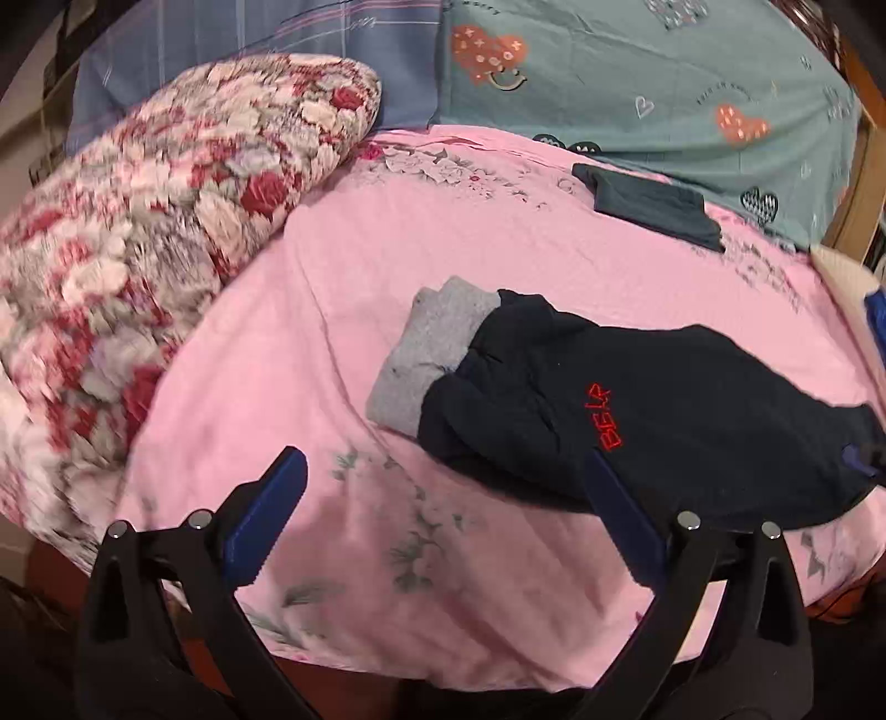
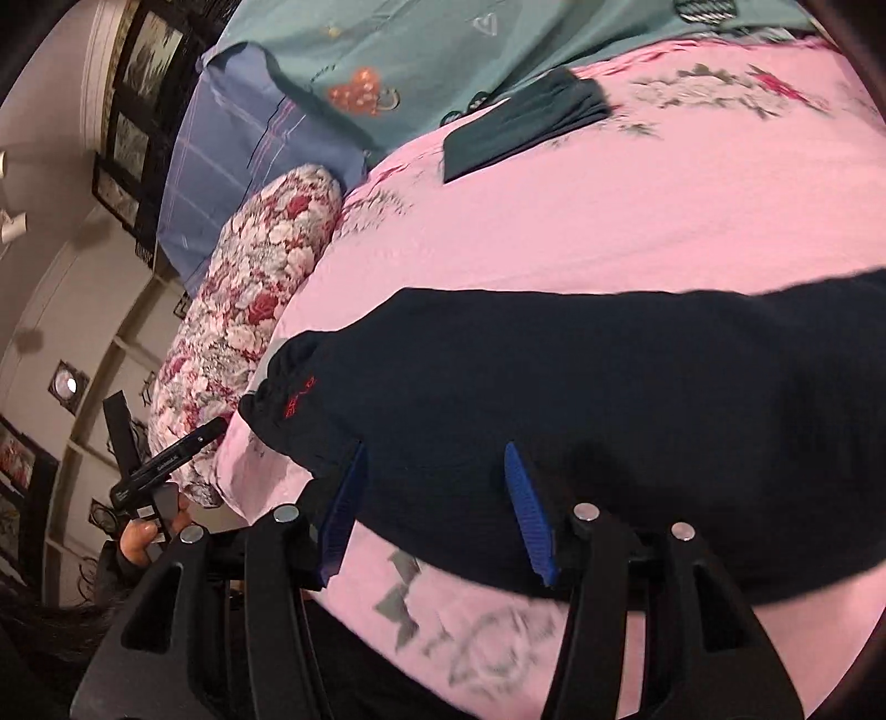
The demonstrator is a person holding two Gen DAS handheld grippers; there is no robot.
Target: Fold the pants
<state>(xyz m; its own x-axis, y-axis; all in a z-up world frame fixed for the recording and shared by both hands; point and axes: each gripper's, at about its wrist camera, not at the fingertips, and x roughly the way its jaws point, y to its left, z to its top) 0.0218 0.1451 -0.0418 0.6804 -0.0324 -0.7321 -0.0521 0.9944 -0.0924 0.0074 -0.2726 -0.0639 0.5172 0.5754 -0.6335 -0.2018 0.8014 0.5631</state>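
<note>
Black pants (image 1: 664, 421) with red lettering lie flattened on the pink bed sheet (image 1: 387, 249). Their far end overlaps a folded grey garment (image 1: 432, 349). My left gripper (image 1: 443, 459) is open wide above the sheet at the near edge, with nothing between its blue fingers; its right finger stands in front of the pants' near hem. In the right wrist view the black pants (image 2: 609, 415) fill the middle, and my right gripper (image 2: 434, 454) hovers over their near edge with its jaws apart and no cloth pinched. A person's hand (image 2: 141, 540) holds the left gripper's handle at the lower left.
A rolled floral quilt (image 1: 166, 232) lies along the left side of the bed. A teal heart-print pillow (image 1: 637, 72) and a blue plaid pillow (image 1: 221, 44) sit at the head. A folded dark teal garment (image 1: 648, 205) rests near the pillows. Framed pictures (image 2: 133, 83) hang on the wall.
</note>
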